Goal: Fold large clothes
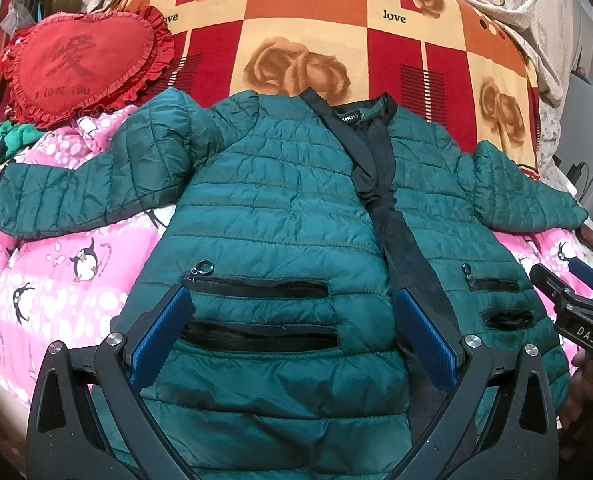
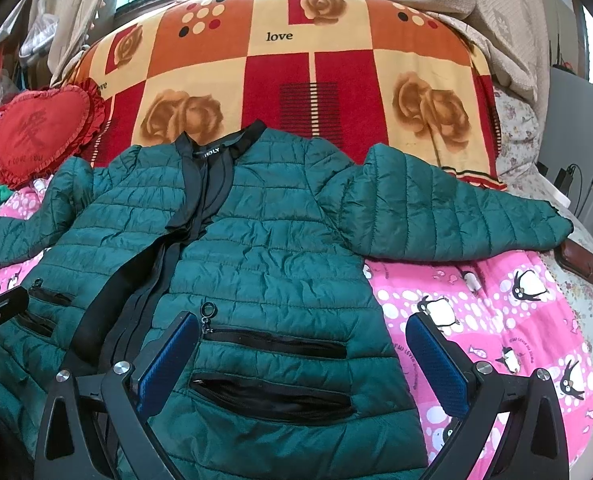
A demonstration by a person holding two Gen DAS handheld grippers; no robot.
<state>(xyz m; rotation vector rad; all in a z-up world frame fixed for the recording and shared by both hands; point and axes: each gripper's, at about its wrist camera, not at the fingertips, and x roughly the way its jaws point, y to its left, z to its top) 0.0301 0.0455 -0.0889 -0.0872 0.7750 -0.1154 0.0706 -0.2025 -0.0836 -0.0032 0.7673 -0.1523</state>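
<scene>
Your green jacket [image 1: 280, 216] lies flat and spread wide, so it covers most of the near bed. To the right of its hem you have bare pink penguin blanket [image 2: 496, 320] where a gripper can come down. At the far left the red heart pillow [image 1: 80, 68] sits just beside the left sleeve [image 1: 76, 188] and narrows that side. Near the right cuff a brown wallet [image 2: 588, 266] lies on the bed edge. Beyond the collar the rose blanket [image 2: 296, 80] is free
</scene>
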